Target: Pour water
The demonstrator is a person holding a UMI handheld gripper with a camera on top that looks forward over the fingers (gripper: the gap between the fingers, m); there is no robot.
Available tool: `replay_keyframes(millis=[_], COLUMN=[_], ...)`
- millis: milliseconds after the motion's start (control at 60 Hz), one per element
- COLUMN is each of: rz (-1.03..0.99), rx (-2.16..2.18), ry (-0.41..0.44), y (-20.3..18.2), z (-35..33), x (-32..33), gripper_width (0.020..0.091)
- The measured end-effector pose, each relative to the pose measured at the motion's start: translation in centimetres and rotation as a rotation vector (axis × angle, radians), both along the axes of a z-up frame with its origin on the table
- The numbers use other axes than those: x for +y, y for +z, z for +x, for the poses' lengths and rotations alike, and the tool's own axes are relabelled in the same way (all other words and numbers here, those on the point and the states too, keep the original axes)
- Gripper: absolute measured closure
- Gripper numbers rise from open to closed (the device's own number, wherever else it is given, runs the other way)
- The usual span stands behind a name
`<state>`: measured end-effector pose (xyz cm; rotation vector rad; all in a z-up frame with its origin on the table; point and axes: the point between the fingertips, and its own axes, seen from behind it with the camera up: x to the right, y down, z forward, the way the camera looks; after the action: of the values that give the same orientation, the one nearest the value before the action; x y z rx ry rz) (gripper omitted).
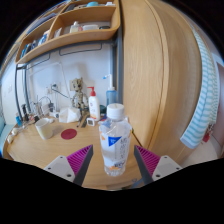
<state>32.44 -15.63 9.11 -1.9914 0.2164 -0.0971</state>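
Observation:
A clear plastic water bottle with a white cap and a blue label stands upright on the wooden desk. It is between the fingers of my gripper. The gripper is open, and a narrow gap shows between the bottle and the pink pad on each side. The left pad and the right pad flank the bottle's lower half. A pale cup sits on the desk beyond the left finger, well apart from the bottle.
A red round coaster lies behind the left finger. A pump bottle and a small toy figure stand by the back wall. Shelves hang above the desk. A wooden cabinet rises at the right.

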Motion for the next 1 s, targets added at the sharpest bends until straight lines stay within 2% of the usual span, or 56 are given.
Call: replay_keyframes(millis=[117, 183, 217, 283, 500, 550, 767, 883, 1000], rz=[0.062, 0.076, 0.089, 0.117, 0.147, 0.152, 0.11, 0.035, -0.037], rx=[-0.013, -0.028, -0.035, -0.053, -0.06, -0.076, -0.196, -0.341, -0.554], ry=[0.028, 0.04, 0.053, 0.065, 0.024, 0.022, 0.019, 0.05, 0.123], y=[0.4, 0.0, -0.1, 0.4, 0.6, 0.6, 1.2, 2.2, 3.8], z=[0.9, 1.1, 1.0, 1.0, 1.4, 1.4, 1.1, 0.0, -1.7], x=[2.7, 3.7, 4.2, 4.7, 4.8, 4.9, 5.4, 7.3, 11.0], gripper_width=[0.0414, 0.0477, 0.055, 0.0574, 0.0767, 0.0786, 0.0787, 0.0785, 0.0785])
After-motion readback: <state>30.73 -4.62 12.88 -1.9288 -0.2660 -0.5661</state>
